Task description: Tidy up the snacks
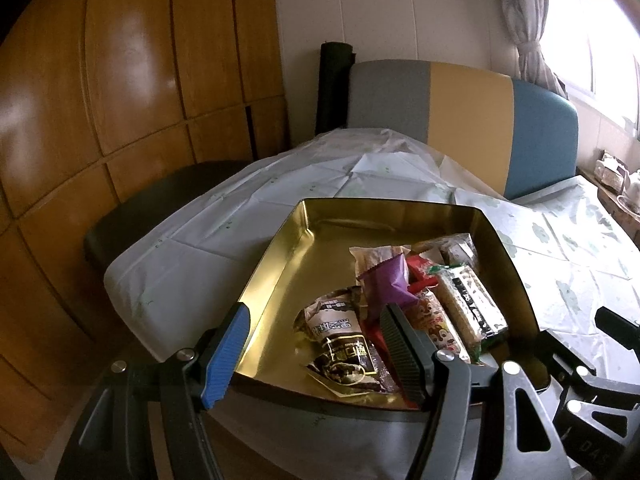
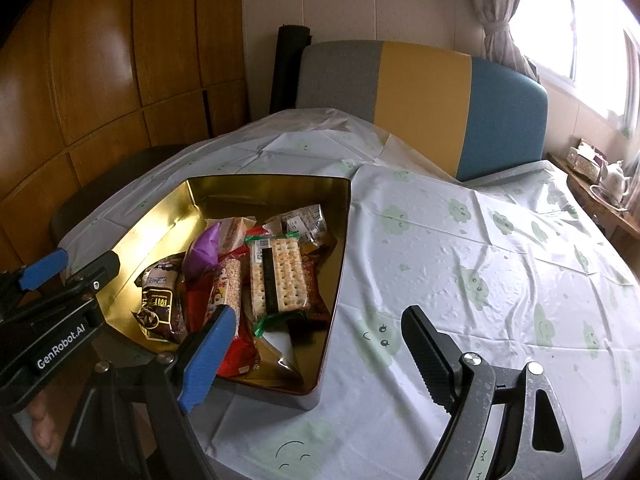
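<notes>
Plainly, both tools hold nothing: the left gripper (image 1: 316, 344) and the right gripper (image 2: 316, 354) hang with fingers spread wide at the near end of the gold tin (image 2: 188, 204). The snacks (image 2: 256, 276) lie heaped inside it, on the tablecloth (image 2: 460, 248). Any pick should pinch one wrapper's edge, not the pile.

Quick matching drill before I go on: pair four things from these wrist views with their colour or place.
1. cracker pack
2. purple packet
3. tin
4. teapot

a. gold inside
b. side shelf by the window
c. green-edged wrapper, in the tin near its right wall
d. propped up among the snacks, left of the crackers

Pairs: 1-c, 2-d, 3-a, 4-b
</notes>
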